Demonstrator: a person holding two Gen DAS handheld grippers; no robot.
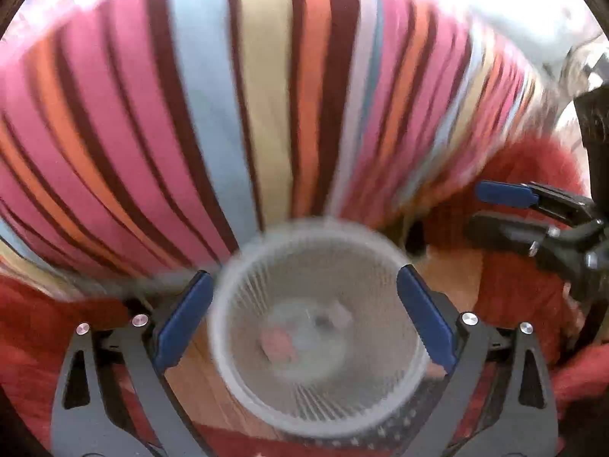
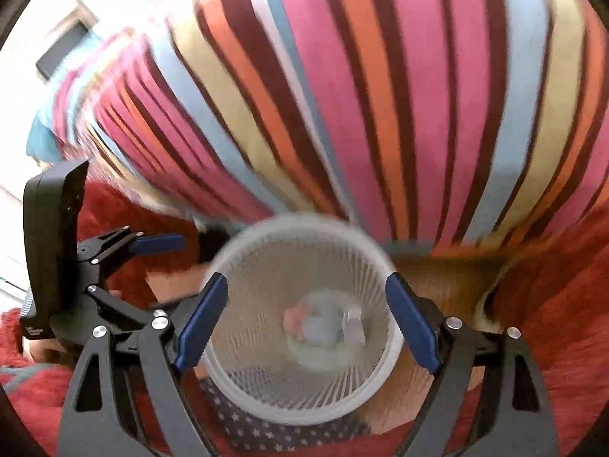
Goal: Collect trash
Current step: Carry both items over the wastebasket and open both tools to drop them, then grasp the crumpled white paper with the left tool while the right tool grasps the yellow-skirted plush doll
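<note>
**Ana:** Trash (image 1: pixel 293 337) sits at the bottom of the white wire basket (image 1: pixel 323 422): a pink scrap, a pale blue-grey piece and something small and whitish, all in one clump.

**Ben:** Can you tell what the pieces are?

**Ana:** Not really. Both views are smeared, so they may be crumpled paper or wrappers; I can't tell more than the colours.

**Ben:** Where is the basket?

**Ana:** It stands on a wooden floor (image 2: pixel 449 282), right against the edge of a bed under a striped cover (image 1: pixel 266 114) in pink, orange, dark red, pale blue and cream. A shaggy red rug (image 2: pixel 552 304) lies on either side, and a dark cloth with white stars (image 2: pixel 262 430) shows just under the basket's near rim.

**Ben:** And the tongs?

**Ana:** The left tongs (image 1: pixel 306 320) are spread wide with nothing between the blue pads. The basket's mouth shows through the gap, but the pads don't press on it. The right tongs (image 2: pixel 308 320) are the same: parted, empty, looking down into the basket.

**Ben:** Do they see each other?

**Ana:** Yes. The right tongs show at the right edge of the left view, and the left tongs at the left edge of the right view, side by side above the basket.
</note>
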